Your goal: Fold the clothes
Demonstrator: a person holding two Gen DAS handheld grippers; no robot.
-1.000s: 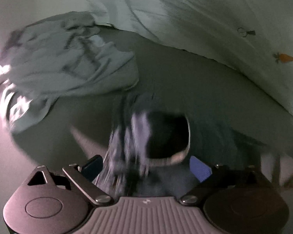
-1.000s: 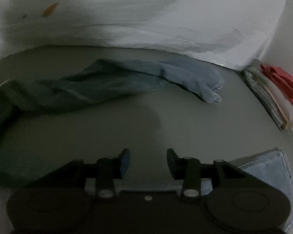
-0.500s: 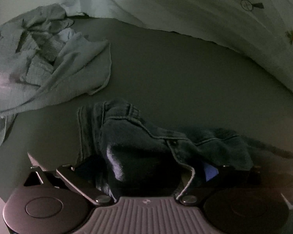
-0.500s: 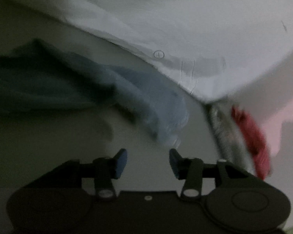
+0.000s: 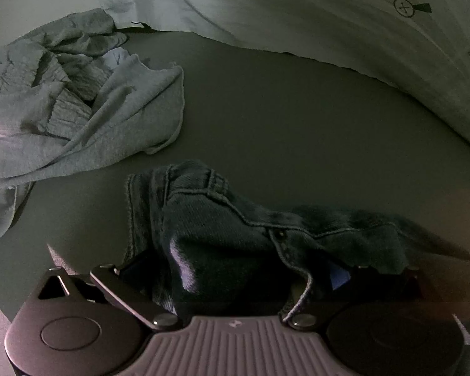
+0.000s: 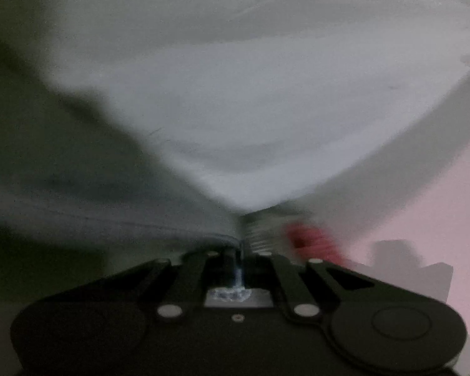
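Note:
Dark blue jeans (image 5: 235,228) lie bunched on the grey-green surface, their waistband heaped between the wide-apart fingers of my left gripper (image 5: 235,272), which is open around the cloth. The right wrist view is heavily blurred. My right gripper (image 6: 238,260) is shut on a thin edge of blue denim (image 6: 238,274), the jeans' leg stretching away to the left (image 6: 109,216).
A crumpled pale grey garment (image 5: 62,109) lies at the left. A white sheet with small prints (image 5: 329,15) runs along the back. A red cloth (image 6: 310,238) and a folded stack (image 6: 260,235) sit blurred just beyond the right gripper.
The right gripper swung right and down and closed on the denim edge; it was open before. The jeans settled onto the surface between the left fingers.

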